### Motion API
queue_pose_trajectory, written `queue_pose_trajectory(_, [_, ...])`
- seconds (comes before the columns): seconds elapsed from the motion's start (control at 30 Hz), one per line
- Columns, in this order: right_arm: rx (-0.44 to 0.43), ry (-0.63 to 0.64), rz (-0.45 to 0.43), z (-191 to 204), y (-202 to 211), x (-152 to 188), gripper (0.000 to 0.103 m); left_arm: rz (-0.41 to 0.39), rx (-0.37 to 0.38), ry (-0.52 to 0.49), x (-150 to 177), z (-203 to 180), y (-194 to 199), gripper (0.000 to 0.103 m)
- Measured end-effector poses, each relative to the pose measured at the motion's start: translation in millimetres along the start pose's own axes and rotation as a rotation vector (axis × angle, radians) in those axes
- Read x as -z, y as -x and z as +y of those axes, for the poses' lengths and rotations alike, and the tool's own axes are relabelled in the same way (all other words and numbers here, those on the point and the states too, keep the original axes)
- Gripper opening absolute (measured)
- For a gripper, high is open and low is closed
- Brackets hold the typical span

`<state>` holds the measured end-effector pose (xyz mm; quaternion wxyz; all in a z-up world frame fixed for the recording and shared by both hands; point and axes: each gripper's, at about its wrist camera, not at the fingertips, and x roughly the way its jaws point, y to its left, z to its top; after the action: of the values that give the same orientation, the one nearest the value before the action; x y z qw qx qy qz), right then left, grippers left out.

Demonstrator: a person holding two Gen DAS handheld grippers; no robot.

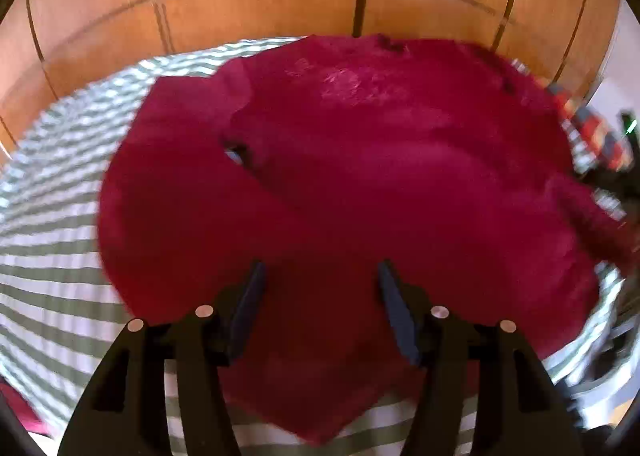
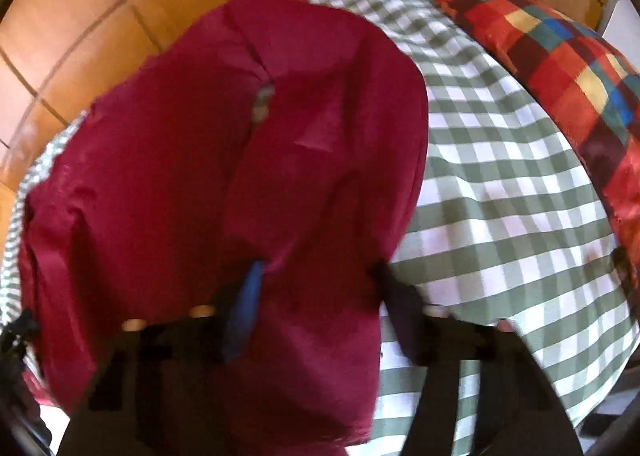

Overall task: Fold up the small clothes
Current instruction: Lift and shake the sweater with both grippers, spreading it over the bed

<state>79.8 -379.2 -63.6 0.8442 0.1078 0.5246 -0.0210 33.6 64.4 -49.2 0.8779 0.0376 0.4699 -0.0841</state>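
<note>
- Checked cloth (image 2: 500,184) covers the table, wood panels (image 1: 260,8) behind; red garment (image 1: 360,160) lies spread across it.
- Left tool (image 1: 322,272) hovers wide over the near hem, empty.
- Right tool (image 2: 318,268) straddles the garment's right edge, not clamped.

One dark red garment (image 1: 360,160) lies spread out, seen in both wrist views. One green-and-white checked cloth (image 2: 500,184) lies under it, covering the surface. One cushion in multicoloured checks (image 2: 560,68) sits at the far right edge of that cloth. Two tongs are present, one per hand: the left tongs (image 1: 322,276) and the right tongs (image 2: 316,272), each with two fingers
</note>
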Motion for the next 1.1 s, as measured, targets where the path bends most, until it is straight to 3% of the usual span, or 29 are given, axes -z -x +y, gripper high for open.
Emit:
queue_pose_trajectory(0.07, [0.06, 0.001, -0.044, -5.8, 11.8, -3.1, 0.016, -0.002, -0.036, -0.034, 4.9, 1.8, 5.8, 0.028])
queue_pose_trajectory(0.1, [0.082, -0.012, -0.066, -12.3, 18.0, -5.4, 0.016, 0.014, -0.046, -0.046, 7.1, 2.9, 3.9, 0.002])
queue_pose_trajectory(0.2, [0.225, -0.063, -0.158, -43.8, 43.1, -14.3, 0.016, 0.013, -0.194, -0.039, 8.9, 26.9, 1.7, 0.0])
queue_pose_trajectory(0.27, [0.295, -0.108, -0.196, -63.0, 58.4, -18.0, 0.016, 0.005, -0.265, 0.092, 1.4, 67.4, 7.3, 0.0])
queue_pose_trajectory(0.33, [0.322, -0.152, -0.222, -83.9, 74.7, -17.2, 0.03, -0.013, -0.347, 0.259, -2.4, 108.9, 20.9, 0.001])
queue_pose_trajectory(0.37, [0.321, -0.166, -0.238, -89.6, 82.4, -14.6, 0.057, -0.03, -0.388, 0.358, -4.4, 132.4, 30.6, 0.002])
queue_pose_trajectory(0.4, [0.302, -0.18, -0.266, -93.0, 90.8, -9.8, 0.079, -0.059, -0.381, 0.436, -3.4, 148.5, 42.3, 0.017])
queue_pose_trajectory(0.43, [0.277, -0.176, -0.274, -96.4, 94.5, -6.9, 0.08, -0.087, -0.347, 0.48, -1.3, 155.5, 51.1, 0.04])
queue_pose_trajectory(0.47, [0.243, -0.158, -0.26, -95.0, 96.0, -2.4, 0.08, -0.149, -0.27, 0.523, 2.6, 159.5, 66.3, 0.046])
queue_pose_trajectory(0.53, [0.14, -0.122, -0.192, -85.5, 92.5, 12.1, 0.08, -0.193, -0.135, 0.494, 6.0, 145.8, 77.3, 0.048])
queue_pose_trajectory(0.63, [-0.041, -0.06, -0.069, -63.4, 78.6, 40.6, 0.08, -0.181, 0.065, 0.373, 9.2, 103.5, 74.1, 0.046])
queue_pose_trajectory(0.7, [-0.102, -0.016, -0.004, -46.5, 69.5, 59.9, 0.079, -0.116, 0.228, 0.263, 18.4, 61.6, 64.4, 0.045])
queue_pose_trajectory(0.73, [-0.137, 0.004, 0.036, -37.6, 62.7, 71.8, 0.078, -0.085, 0.262, 0.229, 22.8, 47.0, 60.0, 0.045])
queue_pose_trajectory(0.8, [-0.172, 0.019, 0.076, -24.9, 56.2, 86.8, 0.07, 0.008, 0.269, 0.131, 36.2, 8.8, 39.2, 0.045])
queue_pose_trajectory(0.87, [-0.191, 0.022, 0.104, -16.3, 48.0, 98.8, 0.06, 0.074, 0.238, 0.108, 49.4, -8.0, 21.9, 0.046])
queue_pose_trajectory(0.93, [-0.192, 0.028, 0.097, -13.7, 47.6, 102.6, 0.057, 0.067, 0.192, 0.117, 58.5, -12.6, 15.3, 0.054])
queue_pose_trajectory(1.0, [-0.215, 0.016, 0.096, -15.5, 46.3, 99.3, 0.044, 0.043, 0.165, 0.137, 59.1, -10.4, 15.6, 0.062])
queue_pose_trajectory(1.1, [-0.222, 0.018, 0.093, -16.2, 46.5, 94.5, 0.031, 0.031, 0.161, 0.192, 58.0, -4.0, 15.3, 0.065])
